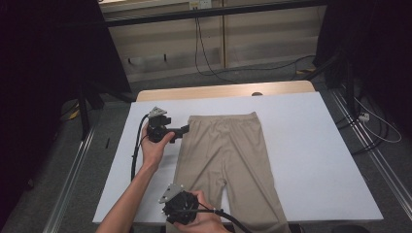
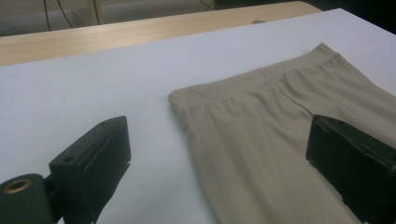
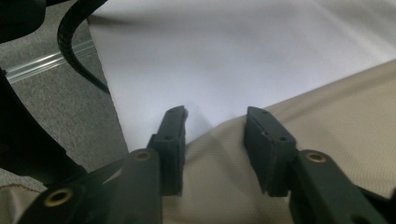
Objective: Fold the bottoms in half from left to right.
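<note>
**No readable text**

No lettering, label, brand, number or sign can be read in any view. The beige trousers (image 1: 228,150) under and between the jaws of both grippers carry no visible tag or print; the white table cover (image 1: 301,145) beyond the jaws is plain. The black jaw blocks bear only screw holes, no markings. The small socket on the wall far ahead is too blurred to read.

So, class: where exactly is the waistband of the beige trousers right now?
In the high view, the waistband lies at the far end of the beige trousers, mid-table on the white table cover, with the left gripper at its left corner.
</note>
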A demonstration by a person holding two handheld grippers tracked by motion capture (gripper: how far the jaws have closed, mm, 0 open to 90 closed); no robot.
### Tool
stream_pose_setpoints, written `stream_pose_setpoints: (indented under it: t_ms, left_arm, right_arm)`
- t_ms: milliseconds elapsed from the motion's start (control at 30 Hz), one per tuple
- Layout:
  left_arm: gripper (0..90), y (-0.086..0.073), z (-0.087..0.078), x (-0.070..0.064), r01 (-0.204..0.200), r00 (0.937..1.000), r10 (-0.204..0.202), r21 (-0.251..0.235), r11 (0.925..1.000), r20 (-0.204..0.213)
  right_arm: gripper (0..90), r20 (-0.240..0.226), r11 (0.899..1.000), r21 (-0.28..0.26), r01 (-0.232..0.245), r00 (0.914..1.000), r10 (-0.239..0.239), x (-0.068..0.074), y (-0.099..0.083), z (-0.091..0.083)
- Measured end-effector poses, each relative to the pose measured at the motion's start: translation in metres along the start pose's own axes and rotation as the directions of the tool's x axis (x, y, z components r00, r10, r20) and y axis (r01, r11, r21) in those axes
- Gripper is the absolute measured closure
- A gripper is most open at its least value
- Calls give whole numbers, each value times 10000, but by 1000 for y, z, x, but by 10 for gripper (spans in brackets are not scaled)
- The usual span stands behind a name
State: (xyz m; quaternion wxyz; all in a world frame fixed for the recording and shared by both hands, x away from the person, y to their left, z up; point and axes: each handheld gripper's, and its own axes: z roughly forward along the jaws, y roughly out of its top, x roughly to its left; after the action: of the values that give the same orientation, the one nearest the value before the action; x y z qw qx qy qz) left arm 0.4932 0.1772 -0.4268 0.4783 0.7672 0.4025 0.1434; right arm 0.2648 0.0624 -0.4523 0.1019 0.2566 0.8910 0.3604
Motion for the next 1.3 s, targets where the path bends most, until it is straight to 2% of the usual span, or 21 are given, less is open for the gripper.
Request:
stream_pose_setpoints:
  t_ms: [100, 133, 167, 233, 300, 333, 433, 467, 533, 633, 667, 700, 733, 767, 833, 867, 1033, 1133, 1200, 1267, 1300]
  left_arm:
    - [71, -1, 2, 3, -15, 9994, 19, 120, 9999, -337]
    - [86, -2, 3, 5, 63, 9993, -57, 180, 9998, -368]
    - [98, -2, 5, 10, 263, 9988, -256, 140, 9996, -424]
    - [110, -2, 7, 12, 391, 9981, -387, 86, 9992, -475]
    - [74, 1, 13, 17, 480, 9962, -453, 336, 9983, -748]
    - [74, 2, 16, 20, 534, 9968, -511, 364, 9979, -619]
    - [158, 10, 25, 25, 522, 9970, -487, 576, 9970, -597]
    - [158, 13, 30, 26, 521, 9982, -503, 598, 9968, -315]
    - [325, 17, 38, 27, 662, 9977, -667, 613, 9959, 69]
    - [401, 20, 57, 25, 494, 9988, -488, 996, 9938, -79]
    - [482, 20, 63, 26, 516, 9986, -523, 1125, 9923, 30]
    - [548, 21, 70, 26, 415, 9990, -385, 1352, 9899, -245]
    - [587, 21, 70, 26, 415, 9990, -385, 1352, 9899, -245]
    - [587, 21, 73, 28, 604, 9980, -578, 1309, 9896, -237]
    - [617, 21, 75, 29, 614, 9968, -527, 1563, 9858, -595]
    - [663, 19, 78, 33, 893, 9959, -856, 1631, 9826, -295]
    - [662, 14, 85, 33, 1071, 9941, -1087, 1643, 9806, 7]
    - [654, 14, 85, 31, 964, 9953, -971, 1702, 9807, -38]
    - [657, 14, 85, 28, 688, 9973, -725, 1813, 9810, 138]
    - [668, 14, 85, 28, 731, 9966, -788, 1896, 9791, 230]
    - [699, 14, 83, 28, 802, 9949, -912, 2101, 9744, 431]
  right_arm:
    - [670, 95, 9999, -32, -116, 9999, 117, 2, -1, -1]
    - [783, 89, 9998, -75, -170, 9998, 171, 2, -3, -3]
    - [816, 55, 9997, -82, -227, 9997, 227, 0, -4, -3]
    - [853, 13, 9996, -77, -281, 9996, 281, -2, -4, -4]
    - [900, -202, 9980, 25, -635, 9978, 635, -7, -3, -5]
    - [900, -202, 9980, 25, -635, 9978, 635, -7, -3, -5]
    - [900, -78, 9974, -88, -711, 9974, 710, -5, -4, -6]
    - [900, -127, 9969, -143, -768, 9970, 767, -6, -4, -6]
    - [900, -385, 9959, -219, -878, 9955, 869, -8, -6, -8]
    - [900, -503, 9955, -232, -920, 9946, 907, -9, -7, -10]
    - [900, -500, 9956, -237, -909, 9947, 896, -9, -7, -11]
    - [900, -486, 9959, -229, -870, 9951, 858, -9, -8, -10]
    - [900, -486, 9959, -229, -870, 9951, 858, -9, -8, -10]
    - [900, -454, 9968, -221, -772, 9961, 762, -9, -8, -10]
    - [900, -443, 9966, -226, -787, 9960, 777, -8, -8, -10]
    - [900, -485, 9970, -201, -742, 9961, 732, -9, -8, -10]
    - [900, -465, 9974, -213, -684, 9966, 674, -8, -8, -10]
    - [900, -531, 9972, -175, -725, 9960, 715, -9, -8, -10]
    - [900, -567, 9972, -162, -733, 9958, 723, -10, -8, -10]
    - [900, -607, 9971, -143, -751, 9954, 741, -10, -8, -11]
    - [900, -624, 9963, -174, -836, 9946, 824, -10, -8, -11]
